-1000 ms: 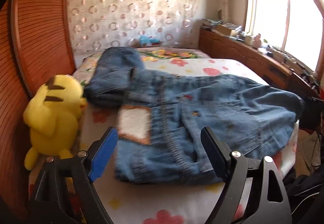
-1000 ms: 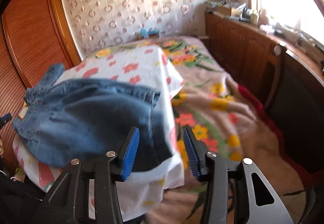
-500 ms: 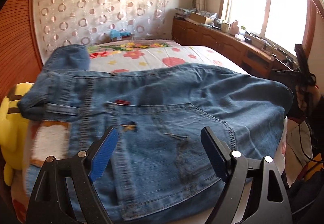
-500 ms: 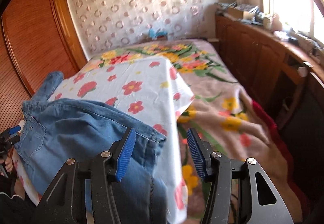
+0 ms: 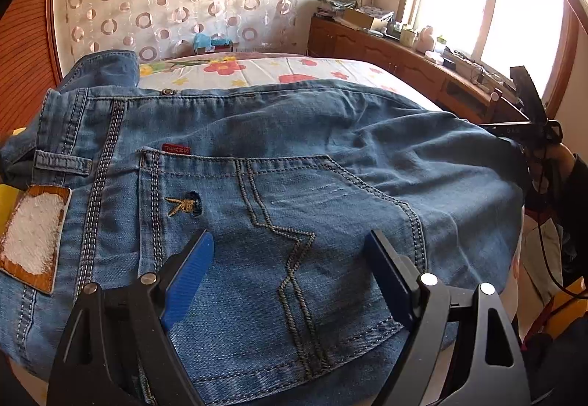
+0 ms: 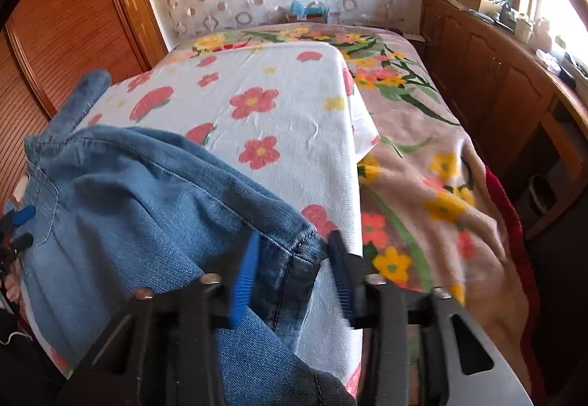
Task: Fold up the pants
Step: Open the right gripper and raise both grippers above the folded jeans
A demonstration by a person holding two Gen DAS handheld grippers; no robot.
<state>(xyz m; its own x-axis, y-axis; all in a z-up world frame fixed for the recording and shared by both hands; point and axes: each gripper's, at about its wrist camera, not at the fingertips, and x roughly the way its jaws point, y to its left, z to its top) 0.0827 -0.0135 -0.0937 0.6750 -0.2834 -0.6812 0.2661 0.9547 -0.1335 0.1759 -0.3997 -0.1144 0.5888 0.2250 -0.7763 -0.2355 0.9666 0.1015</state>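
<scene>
Jeans (image 5: 294, 163) lie spread seat-up on the white flowered sheet (image 6: 279, 104), waistband side toward the wooden wardrobe (image 6: 73, 24), one leg end poking up near it. Left gripper (image 5: 290, 259) hovers over the back pocket (image 5: 279, 222), blue pads wide apart, nothing between them. Right gripper (image 6: 290, 259) sits at the far end of the jeans from the wardrobe, at a hemmed corner (image 6: 297, 248) that lies between its pads; the pads look apart with a gap on each side, though motion blur there makes it hard to say whether either pad touches cloth, so likely not yet clamped. Risks from here: if the right pads close too shallow they may catch only the top layer of the hem and the layer beneath will drag or peel away when lifted. The corner sits right at the sheet's edge (sheet is loose over a floral blanket (image 6: 433, 193)), so a low grab could pinch sheet along with denim and pull it off. Left gripper has no hold, so any pull from the right end could slide the whole garment away from the wardrobe and bunch the seat. Denim is heavy; a one-corner lift would sag and twist the fold line.
</scene>
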